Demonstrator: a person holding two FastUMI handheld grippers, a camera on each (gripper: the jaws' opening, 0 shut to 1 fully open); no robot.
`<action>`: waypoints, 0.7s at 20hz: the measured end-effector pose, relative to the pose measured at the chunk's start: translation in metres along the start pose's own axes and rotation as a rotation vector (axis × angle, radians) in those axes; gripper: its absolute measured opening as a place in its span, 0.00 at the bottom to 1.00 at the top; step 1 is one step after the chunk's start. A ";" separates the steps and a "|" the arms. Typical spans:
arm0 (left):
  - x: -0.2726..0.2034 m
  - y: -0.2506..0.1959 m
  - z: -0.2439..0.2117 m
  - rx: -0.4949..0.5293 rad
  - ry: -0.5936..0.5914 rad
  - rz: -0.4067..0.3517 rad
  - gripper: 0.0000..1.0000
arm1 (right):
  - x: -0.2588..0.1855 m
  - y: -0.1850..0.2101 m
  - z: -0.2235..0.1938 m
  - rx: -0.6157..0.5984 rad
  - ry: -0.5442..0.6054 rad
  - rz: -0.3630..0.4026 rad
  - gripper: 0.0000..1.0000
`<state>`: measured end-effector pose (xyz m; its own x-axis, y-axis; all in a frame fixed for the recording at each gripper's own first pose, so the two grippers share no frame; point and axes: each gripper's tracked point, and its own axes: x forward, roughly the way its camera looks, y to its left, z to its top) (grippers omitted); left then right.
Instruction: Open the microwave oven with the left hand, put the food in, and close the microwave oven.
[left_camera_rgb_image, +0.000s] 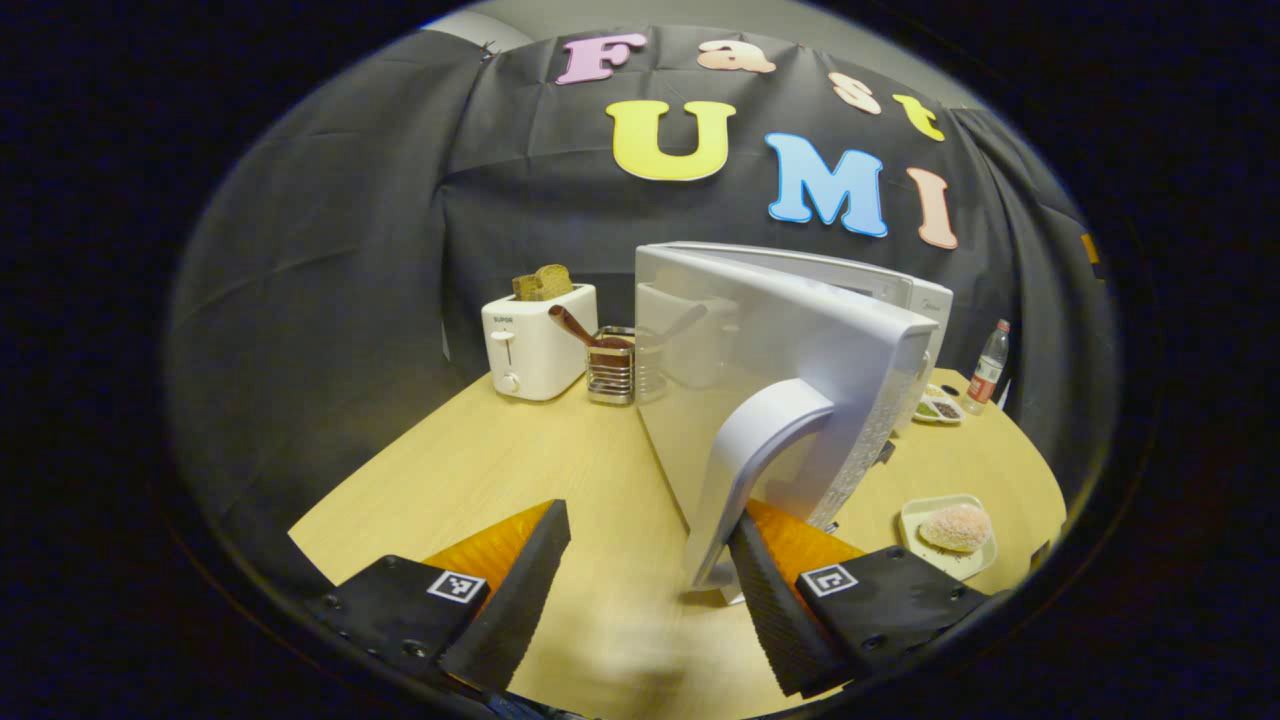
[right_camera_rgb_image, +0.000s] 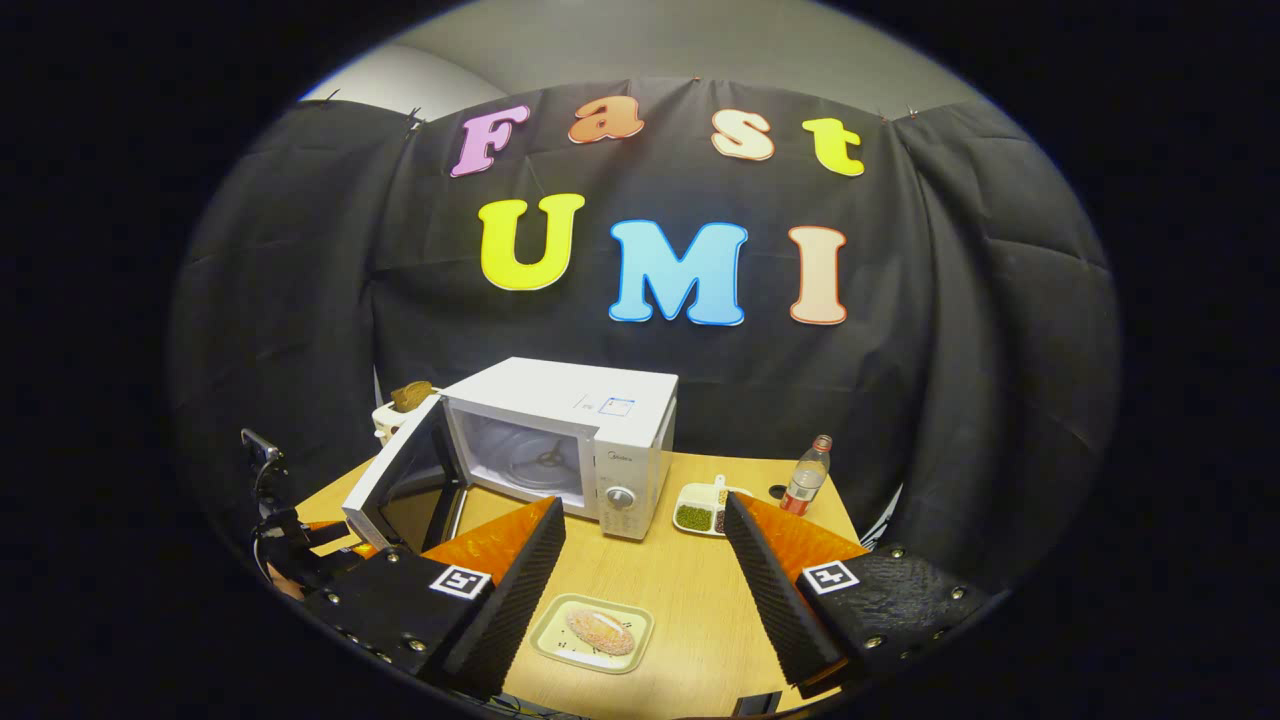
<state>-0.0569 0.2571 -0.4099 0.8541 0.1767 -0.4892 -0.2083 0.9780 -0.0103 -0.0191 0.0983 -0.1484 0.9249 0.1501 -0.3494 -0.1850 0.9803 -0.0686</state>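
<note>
Tabletop (right_camera_rgb_image: 690, 610): one open microwave (right_camera_rgb_image: 560, 445), one food tray (right_camera_rgb_image: 592, 632), one bottle (right_camera_rgb_image: 806, 476).

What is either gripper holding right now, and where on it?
Nothing is held. The left gripper is open beside the microwave door's handle, one finger touching it at most. The right gripper hangs open above the plate of food.

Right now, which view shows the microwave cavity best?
Right gripper view: the door stands open and the microwave cavity with its turntable faces the camera. Left gripper view gets the door's outer face and handle, which hide the inside.
</note>
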 end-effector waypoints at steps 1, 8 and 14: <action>0.001 0.003 0.000 -0.003 -0.001 -0.019 0.99 | 0.004 0.004 -0.008 -0.002 0.020 0.007 0.98; 0.001 0.047 -0.001 0.006 0.014 -0.111 0.99 | 0.036 0.030 -0.077 0.104 0.196 0.109 0.98; 0.006 0.062 0.000 0.023 0.009 -0.194 0.97 | 0.064 0.036 -0.145 0.085 0.341 0.178 0.98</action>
<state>-0.0654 0.3191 -0.4136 0.8727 -0.0166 -0.4881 -0.0286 0.9960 -0.0851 -0.0150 0.1245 -0.3090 0.7147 0.2813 -0.6404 -0.2912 0.9521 0.0933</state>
